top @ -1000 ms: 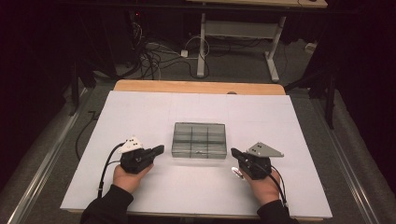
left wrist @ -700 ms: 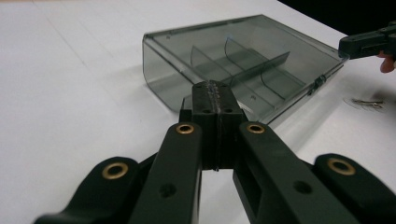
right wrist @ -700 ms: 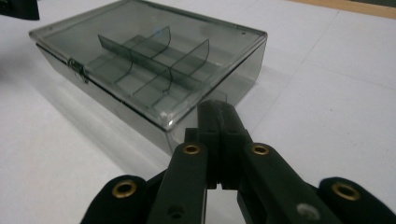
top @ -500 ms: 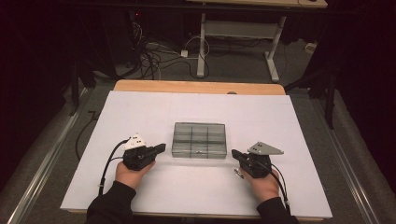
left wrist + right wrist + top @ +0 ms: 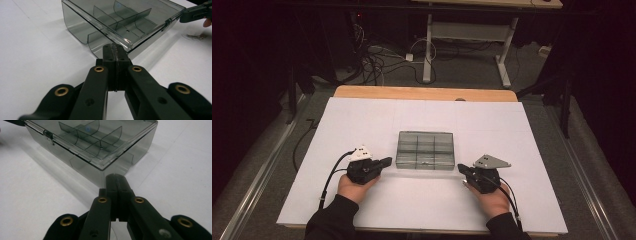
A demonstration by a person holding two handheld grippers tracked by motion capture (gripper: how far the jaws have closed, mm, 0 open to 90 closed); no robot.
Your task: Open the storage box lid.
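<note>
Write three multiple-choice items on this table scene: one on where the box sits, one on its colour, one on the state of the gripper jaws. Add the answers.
1. Where does the clear compartment box sit?
A. Between the two grippers, on the white table sheet
B. On the floor beyond the table
C. Held up in the person's left hand

2. What colour is the box's plastic?
A. Bright red
B. Smoky grey, see-through
C. Solid white

3. How do the jaws of the left gripper and right gripper stand?
A. Both wide open
B. Left open, right shut
C. Both shut, holding nothing

Answers:
1. A, since the high view shows the box on the sheet with a gripper at each near corner.
2. B, since the dividers show through the grey lid in both gripper views.
3. C, since each gripper view shows its two jaws pressed together just short of the box.
</note>
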